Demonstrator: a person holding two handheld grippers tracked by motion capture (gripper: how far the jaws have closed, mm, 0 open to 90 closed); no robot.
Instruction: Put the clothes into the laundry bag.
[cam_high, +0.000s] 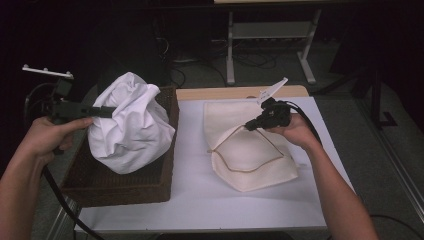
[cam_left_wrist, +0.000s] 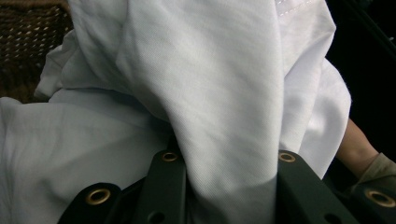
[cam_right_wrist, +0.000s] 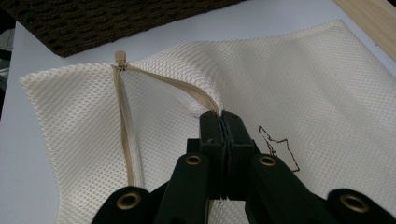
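Two grippers work here: the left gripper (cam_high: 107, 111) pinches a fold of the white cloth (cam_high: 131, 122) bunched over the wicker basket (cam_high: 167, 170), while the right gripper (cam_high: 248, 126), jaws pressed together, nips the zipper edge (cam_right_wrist: 187, 91) of the cream mesh bag (cam_high: 252, 155) lying on the white table (cam_high: 190, 200) beside that basket.

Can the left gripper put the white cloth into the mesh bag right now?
Probably yes. The left gripper grips the white cloth above the basket. The right gripper is pinching the zipper edge of the mesh bag, lifting its mouth open. Nothing lies between them.
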